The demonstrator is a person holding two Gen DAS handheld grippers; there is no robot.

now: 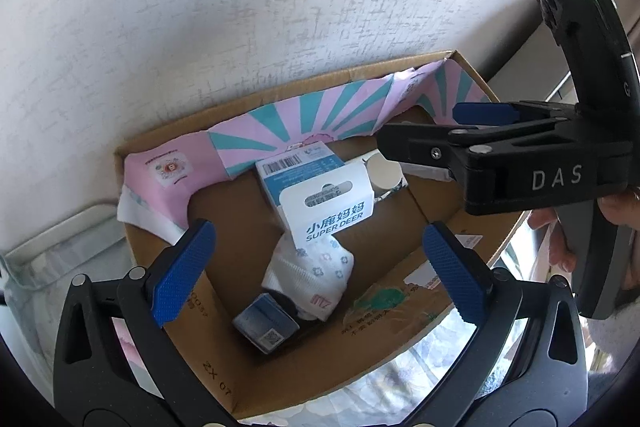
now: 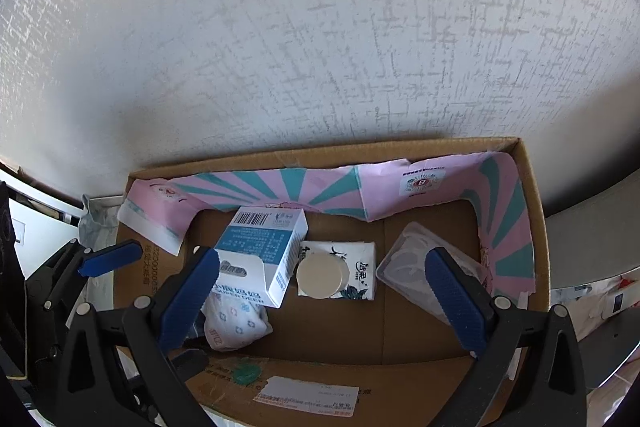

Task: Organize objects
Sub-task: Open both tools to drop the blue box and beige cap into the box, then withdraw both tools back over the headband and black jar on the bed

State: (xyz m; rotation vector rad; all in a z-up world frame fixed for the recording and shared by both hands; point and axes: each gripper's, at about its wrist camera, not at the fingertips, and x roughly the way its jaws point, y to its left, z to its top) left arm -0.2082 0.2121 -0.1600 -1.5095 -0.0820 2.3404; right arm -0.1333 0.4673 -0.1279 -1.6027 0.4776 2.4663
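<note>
Both claws hang over the cardboard box (image 2: 532, 227) by the wall, and both are wide apart with nothing between the pads: the left claw (image 1: 320, 267) above the near corner, the right claw (image 2: 320, 299) above the middle of the floor. Inside, the white-and-blue carton (image 2: 264, 247) lies tilted, its hang tab resting on the flowered pouch (image 2: 236, 323); it looks light and stiff, so I'd judge a pinch across its two long faces would hold, though the tab would bend. The pouch looks soft and squashy, best gathered at its bulging middle. Just to the right of the carton a round cream lid (image 2: 322, 275) sits on a tissue pack (image 2: 360, 267); the lid's edge looks smooth and may slip, so a grip across its full width seems safest, and the tissue pack will give under pressure. Further right, a clear plastic case (image 2: 412, 259) lies flat, partly behind the right pad; it looks thin, light, possibly brittle, so take it by the long edges, gently. In the left view a small dark blue box (image 1: 266, 323) is tucked beside the pouch in the corner, tight against the wall, awkward to reach. A pink-and-teal paper liner (image 2: 280, 187) runs along the back wall, floppy, likely to crease.
</note>
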